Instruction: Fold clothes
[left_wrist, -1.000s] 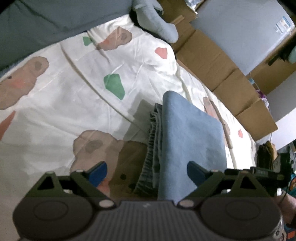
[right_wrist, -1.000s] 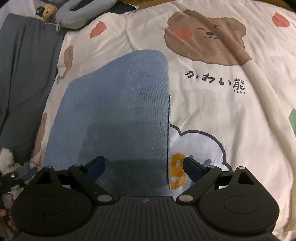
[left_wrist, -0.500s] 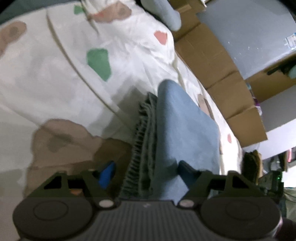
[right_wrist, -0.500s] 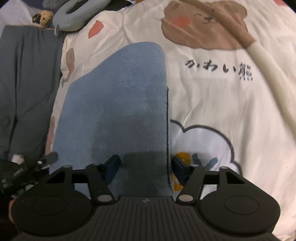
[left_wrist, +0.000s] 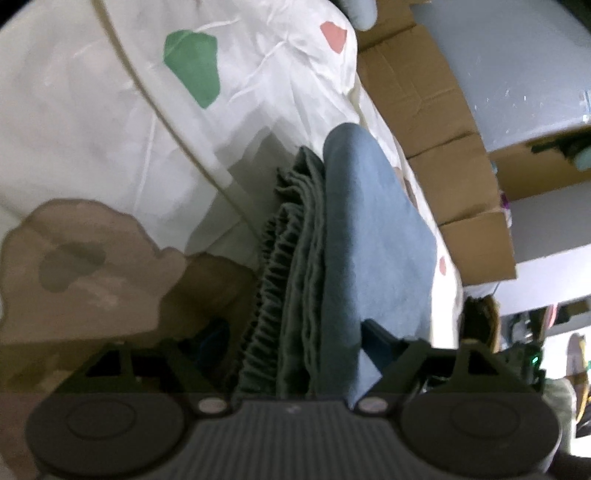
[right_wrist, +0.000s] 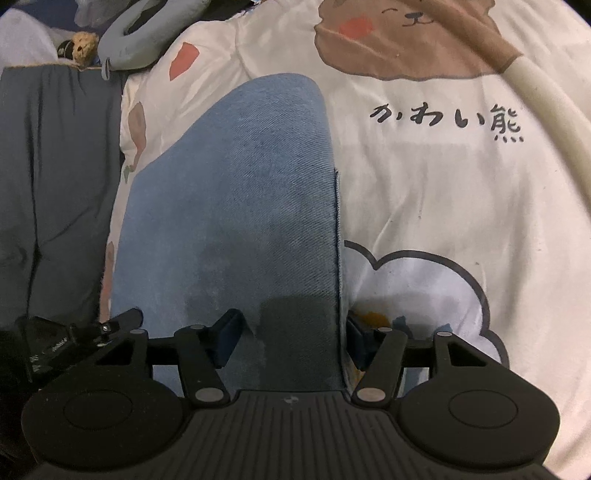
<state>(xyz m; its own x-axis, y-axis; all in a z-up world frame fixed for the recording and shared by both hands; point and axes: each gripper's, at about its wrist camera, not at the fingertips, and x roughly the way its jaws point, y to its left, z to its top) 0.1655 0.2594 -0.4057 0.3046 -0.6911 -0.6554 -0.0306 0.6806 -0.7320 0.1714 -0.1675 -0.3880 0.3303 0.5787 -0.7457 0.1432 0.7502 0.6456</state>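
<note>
The left gripper (left_wrist: 291, 341) stands low over a bed with its jaws opening, the near end of a folded garment between its two fingers. In its view the left finger is dark and blurred, sunk against the cover, so whether its pad touches cloth cannot be told; the right finger lies against the blue top layer. The right gripper (right_wrist: 291, 330) straddles the near right corner of the same garment: its left pad presses down on the blue cloth and its right pad sits at the outer edge on the bed, jaws partly closed around the fold.

The bed cover (right_wrist: 424, 192) is the largest thing, cream with brown bears, a cloud, coloured patches and a line of dark script. On it lies the folded blue garment (right_wrist: 236, 192), a denim-like cloth with a faint twill weave, a rounded far end and a straight stitched right edge. It stretches away from both grippers up the middle of each view.

Only the left wrist view shows its side: a stack of grey-green gathered pleats (left_wrist: 291, 280) under the smooth blue layer, plus brown cardboard boxes (left_wrist: 439, 133) beside the bed. Only the right wrist view shows a dark grey garment (right_wrist: 55, 184) lying flat to the left, a grey-blue neck pillow (right_wrist: 147, 40) and a small plush bear (right_wrist: 84, 46) beyond.
</note>
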